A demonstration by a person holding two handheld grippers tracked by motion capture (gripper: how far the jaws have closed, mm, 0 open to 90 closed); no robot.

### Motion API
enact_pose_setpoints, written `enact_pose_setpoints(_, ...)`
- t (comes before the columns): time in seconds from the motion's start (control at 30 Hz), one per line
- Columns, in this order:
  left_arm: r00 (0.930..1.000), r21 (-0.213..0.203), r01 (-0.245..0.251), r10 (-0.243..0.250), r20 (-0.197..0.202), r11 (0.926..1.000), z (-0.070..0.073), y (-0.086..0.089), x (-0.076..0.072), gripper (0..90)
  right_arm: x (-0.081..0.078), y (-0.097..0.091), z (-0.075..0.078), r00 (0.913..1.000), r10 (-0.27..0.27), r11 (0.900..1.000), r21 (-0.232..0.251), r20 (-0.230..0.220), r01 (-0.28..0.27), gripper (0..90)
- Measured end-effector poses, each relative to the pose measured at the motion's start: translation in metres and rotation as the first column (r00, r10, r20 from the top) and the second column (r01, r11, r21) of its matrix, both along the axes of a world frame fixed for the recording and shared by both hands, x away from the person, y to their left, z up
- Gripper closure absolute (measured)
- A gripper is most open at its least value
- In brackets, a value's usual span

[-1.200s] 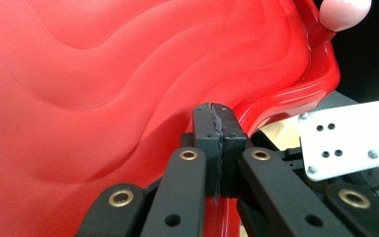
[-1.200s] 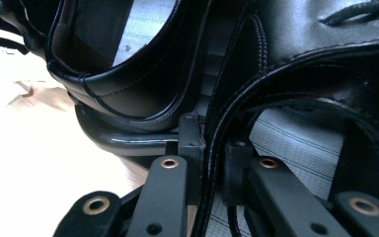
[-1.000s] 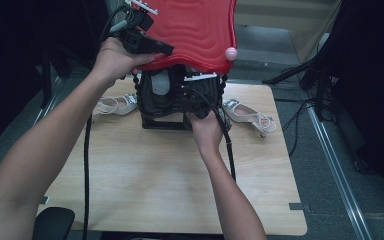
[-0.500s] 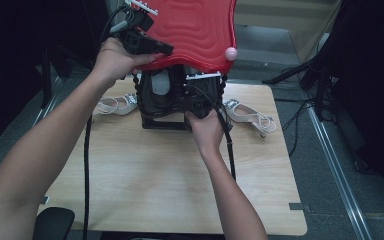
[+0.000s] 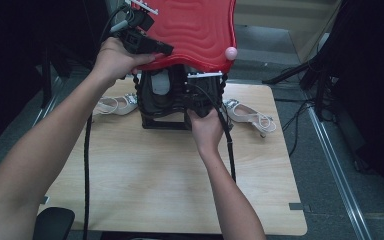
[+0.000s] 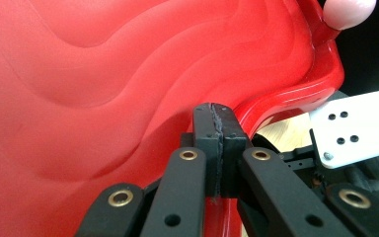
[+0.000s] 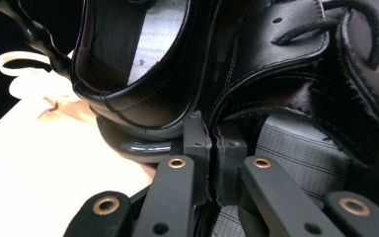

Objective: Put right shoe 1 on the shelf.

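The tabletop point(image 5: 145, 190) carries a black shoe rack point(image 5: 166, 117) at the middle of its far edge. Above the rack, a red wavy lid point(image 5: 190, 27) is tilted up, a pink knob point(image 5: 230, 52) at its right rim. My left gripper point(image 5: 152, 47) has its jaws pressed together on the lid's lower left rim; in the left gripper view the pads meet with the red edge just beside them. Two black leather shoes point(image 7: 143, 74) stand in the rack. My right gripper point(image 7: 212, 148) has just been closing; its jaws now pinch the heel edge of the right-hand black shoe point(image 7: 296, 89). A pale sandal point(image 5: 114, 105) lies near the far left edge, another sandal point(image 5: 250, 116) toward the far right corner.
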State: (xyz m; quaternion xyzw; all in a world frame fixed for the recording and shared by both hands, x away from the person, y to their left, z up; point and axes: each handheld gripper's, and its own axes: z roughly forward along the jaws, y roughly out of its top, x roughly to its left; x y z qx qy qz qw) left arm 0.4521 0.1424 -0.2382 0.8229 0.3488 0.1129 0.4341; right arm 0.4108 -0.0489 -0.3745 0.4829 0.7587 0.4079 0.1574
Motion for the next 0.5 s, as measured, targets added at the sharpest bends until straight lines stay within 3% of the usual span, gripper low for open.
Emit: enact_pose_setpoints(0.5,1.0,0.0,-0.006,0.006,0.006,1.0,-0.0005,-0.0012,-0.0001,90.0,-0.0065,0.0014,-0.002,0.9995,0.014,0.9999,0.003,0.03,-0.014,77.3)
